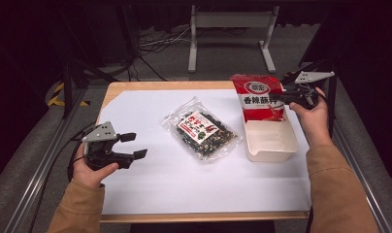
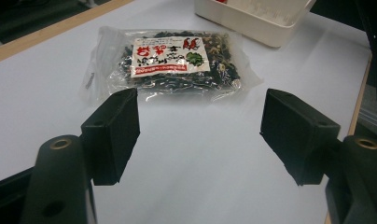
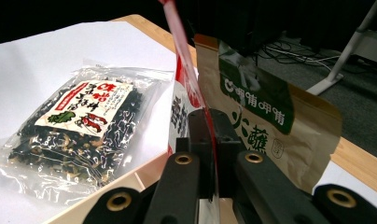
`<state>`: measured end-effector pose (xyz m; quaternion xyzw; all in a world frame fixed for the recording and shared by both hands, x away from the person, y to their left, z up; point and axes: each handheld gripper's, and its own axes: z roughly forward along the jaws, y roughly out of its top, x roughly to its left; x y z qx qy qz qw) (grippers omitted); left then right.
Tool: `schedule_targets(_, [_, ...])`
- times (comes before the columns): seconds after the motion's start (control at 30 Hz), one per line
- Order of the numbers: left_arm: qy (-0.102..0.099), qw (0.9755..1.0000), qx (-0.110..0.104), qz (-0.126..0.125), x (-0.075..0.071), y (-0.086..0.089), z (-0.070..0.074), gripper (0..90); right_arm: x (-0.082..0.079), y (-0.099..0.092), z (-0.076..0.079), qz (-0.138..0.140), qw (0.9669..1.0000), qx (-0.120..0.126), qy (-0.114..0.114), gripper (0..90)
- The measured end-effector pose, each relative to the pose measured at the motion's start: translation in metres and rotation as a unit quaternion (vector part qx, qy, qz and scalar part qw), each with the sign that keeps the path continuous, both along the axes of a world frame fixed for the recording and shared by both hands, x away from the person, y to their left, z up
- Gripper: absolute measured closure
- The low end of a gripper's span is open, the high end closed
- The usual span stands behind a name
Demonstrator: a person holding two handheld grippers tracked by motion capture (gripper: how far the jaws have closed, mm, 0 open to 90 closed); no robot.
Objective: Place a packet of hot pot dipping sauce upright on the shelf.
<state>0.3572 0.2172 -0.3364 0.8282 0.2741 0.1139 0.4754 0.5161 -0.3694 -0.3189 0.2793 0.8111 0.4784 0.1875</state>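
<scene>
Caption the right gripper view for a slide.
Right gripper shut on the red packet's edge, brown pouch behind, clear seaweed bag alongside.

open claw [image 2: 200,135], clear snack bag [image 2: 170,63] ahead

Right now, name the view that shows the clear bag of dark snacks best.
The left gripper view: the clear snack bag lies whole and label-up ahead. The high view shows it whole but small; the right gripper view shows it at a slant.
</scene>
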Motion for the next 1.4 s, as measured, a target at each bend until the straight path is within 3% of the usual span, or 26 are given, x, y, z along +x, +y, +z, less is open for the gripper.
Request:
schedule_targets(0.23, [0.003, 1.0, 0.001, -0.003, 0.001, -0.002, 0.0, 28.9, -0.002, 0.003, -0.007, 0.015, 0.9996, -0.023, 0.0, 87.4])
schedule_targets(0.33, [0.003, 1.0, 0.003, -0.005, 0.001, -0.003, -0.001, 28.9, -0.003, 0.0, -0.009, 0.006, 0.9997, -0.024, 0.001, 87.1])
schedule_targets(0.47, [0.002, 1.0, 0.004, -0.008, 0.002, -0.004, -0.001, 28.9, -0.005, -0.005, -0.018, -0.012, 0.9978, -0.06, 0.023, 86.9])
schedule_targets(0.67, [0.004, 0.9999, 0.003, -0.009, 0.005, -0.007, -0.002, 28.9, -0.009, -0.013, -0.031, -0.027, 0.9967, -0.063, 0.044, 86.1])
schedule_targets(0.87, [0.01, 0.9999, 0.005, -0.013, 0.007, -0.01, -0.003, 28.9, -0.011, -0.013, -0.031, -0.036, 0.9958, -0.069, 0.048, 80.6])
schedule_targets(0.9, [0.009, 0.9999, 0.005, -0.012, 0.007, -0.011, -0.004, 28.9, -0.011, -0.013, -0.031, -0.043, 0.9956, -0.068, 0.049, 77.7])
schedule_targets(0.97, [0.01, 0.9999, 0.006, -0.012, 0.008, -0.011, -0.004, 28.8, -0.013, -0.015, -0.03, -0.065, 0.9952, -0.056, 0.047, 63.5])
schedule_targets(1.0, [0.01, 0.9999, 0.006, -0.012, 0.008, -0.011, -0.004, 28.8, -0.013, -0.015, -0.03, -0.065, 0.9952, -0.056, 0.047, 63.5])
schedule_targets(1.03, [0.013, 0.9998, 0.005, -0.013, 0.009, -0.011, -0.005, 28.8, -0.015, -0.015, -0.027, -0.087, 0.9943, -0.034, 0.051, 49.3])
schedule_targets(1.27, [0.014, 0.9998, 0.006, -0.013, 0.009, -0.012, -0.005, 28.8, -0.022, -0.017, -0.022, -0.101, 0.9933, -0.026, 0.05, 33.6])
schedule_targets(1.4, [0.015, 0.9998, 0.007, -0.014, 0.011, -0.013, -0.006, 28.7, -0.031, -0.019, -0.017, -0.109, 0.993, -0.018, 0.042, 29.9])
